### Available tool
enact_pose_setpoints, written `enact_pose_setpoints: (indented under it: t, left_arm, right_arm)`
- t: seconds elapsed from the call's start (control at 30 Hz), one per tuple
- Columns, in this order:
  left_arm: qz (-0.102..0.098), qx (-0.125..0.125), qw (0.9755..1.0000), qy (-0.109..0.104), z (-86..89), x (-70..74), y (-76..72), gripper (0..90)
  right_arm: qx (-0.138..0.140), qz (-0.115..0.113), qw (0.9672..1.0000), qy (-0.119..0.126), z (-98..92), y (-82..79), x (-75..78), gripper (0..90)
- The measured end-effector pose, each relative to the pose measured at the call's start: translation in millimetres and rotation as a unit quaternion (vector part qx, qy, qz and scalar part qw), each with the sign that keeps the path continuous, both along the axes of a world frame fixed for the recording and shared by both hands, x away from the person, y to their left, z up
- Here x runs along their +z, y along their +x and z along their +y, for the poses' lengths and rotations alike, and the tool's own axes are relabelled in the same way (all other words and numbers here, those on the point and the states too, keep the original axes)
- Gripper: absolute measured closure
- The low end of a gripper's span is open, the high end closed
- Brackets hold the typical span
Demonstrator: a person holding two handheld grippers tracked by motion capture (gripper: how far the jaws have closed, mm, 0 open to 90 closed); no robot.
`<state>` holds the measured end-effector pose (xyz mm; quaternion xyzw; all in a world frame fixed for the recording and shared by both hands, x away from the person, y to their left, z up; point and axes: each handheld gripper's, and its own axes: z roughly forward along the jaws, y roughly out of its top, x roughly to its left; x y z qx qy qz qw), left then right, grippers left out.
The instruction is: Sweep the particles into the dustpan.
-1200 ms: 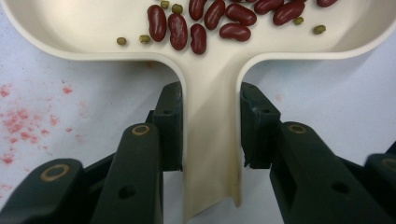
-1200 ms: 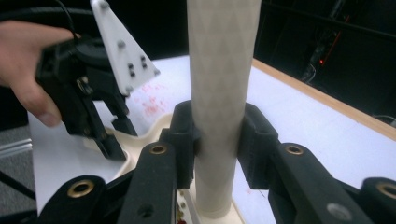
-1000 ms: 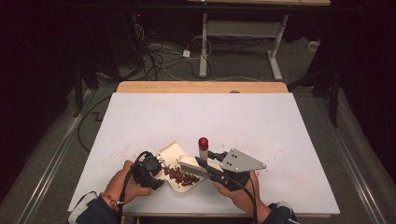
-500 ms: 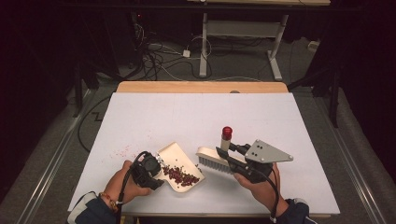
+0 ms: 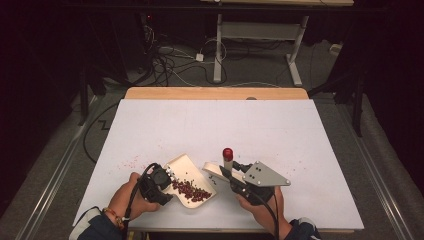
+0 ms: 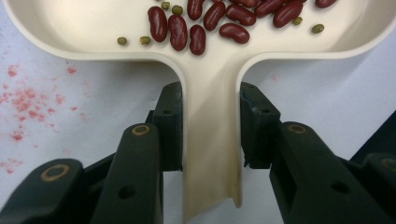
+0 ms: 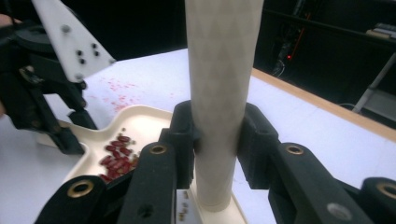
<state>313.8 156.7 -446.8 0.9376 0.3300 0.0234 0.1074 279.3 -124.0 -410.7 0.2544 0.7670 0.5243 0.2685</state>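
Left gripper [image 5: 167, 186], near front edge of the white surface [image 5: 280, 125]: jaws clamped on the flat handle of a cream dustpan [image 5: 192, 177], one pad on each side. In the left gripper view the dustpan [image 6: 210, 93] lies flat on the surface, handle running back between the jaws. Red kidney beans [image 6: 205, 21] with a few small green ones sit in the pan just ahead of the handle neck. Faint red specks on the surface beside the pan, left side.

Right gripper [image 5: 226, 172], just right of the dustpan: jaws closed around the cream handle of a brush [image 5: 220, 170], handle standing upright, red cap on top. Right gripper view: brush handle [image 7: 219, 93] rises straight between the pads, both pressing it. Brush head lies near the pan's open edge; contact with the pan not discernible.
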Motion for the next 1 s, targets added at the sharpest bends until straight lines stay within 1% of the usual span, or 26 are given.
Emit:
enact_pose_setpoints:
  t: [0.07, 0.1, 0.17, 0.27, 0.33, 0.5, 0.63, 0.7, 0.8, 0.9, 1.0]
  left_arm:
    - [0.001, 0.002, 1.0000, 0.001, -1.3, -1.0, 0.0, 64.1]
    - [0.001, 0.003, 1.0000, 0.001, -1.6, -1.5, 0.3, 64.1]
    - [0.002, 0.001, 1.0000, 0.004, -1.9, -2.2, 0.7, 64.1]
    - [0.004, 0.000, 1.0000, 0.000, -1.1, -2.5, 1.3, 64.1]
    - [0.004, 0.000, 1.0000, -0.001, -0.5, -3.1, 1.7, 64.1]
    - [0.007, 0.000, 1.0000, -0.004, 0.3, -4.9, 2.4, 64.1]
    - [0.010, 0.000, 0.9999, -0.008, 1.2, -6.1, 3.2, 64.1]
    - [0.010, 0.000, 0.9999, -0.010, 1.8, -6.1, 3.5, 64.1]
    - [0.010, -0.001, 0.9999, -0.010, 2.2, -5.9, 3.5, 64.1]
    - [0.010, 0.001, 0.9998, -0.018, 3.7, -5.5, 3.8, 64.1]
    - [0.009, 0.008, 0.9996, -0.025, 6.4, -5.6, 5.3, 64.1]
  right_arm:
    - [0.002, 0.013, 0.9998, 0.013, 6.1, -2.2, -0.4, 70.6]
    - [0.001, 0.016, 0.9997, 0.018, 9.8, -3.3, -0.1, 70.6]
    - [0.009, 0.022, 0.9993, 0.030, 15.9, -4.4, 0.3, 70.8]
    - [0.013, 0.013, 0.9991, 0.037, 20.5, -4.9, 3.5, 70.9]
    - [0.018, 0.008, 0.9985, 0.050, 18.5, -3.8, 6.3, 70.9]
    - [0.014, 0.002, 0.9976, 0.067, 4.4, 0.9, 16.7, 70.8]
    - [0.009, -0.003, 0.9976, 0.069, -8.2, 4.8, 23.6, 70.8]
    - [0.001, -0.009, 0.9979, 0.065, -14.2, 7.3, 25.2, 70.8]
    - [-0.012, -0.010, 0.9985, 0.052, -20.3, 11.9, 24.7, 70.8]
    - [-0.013, -0.005, 0.9989, 0.046, -25.6, 17.3, 23.5, 70.8]
    - [-0.014, 0.006, 0.9989, 0.045, -29.5, 21.4, 22.5, 70.8]
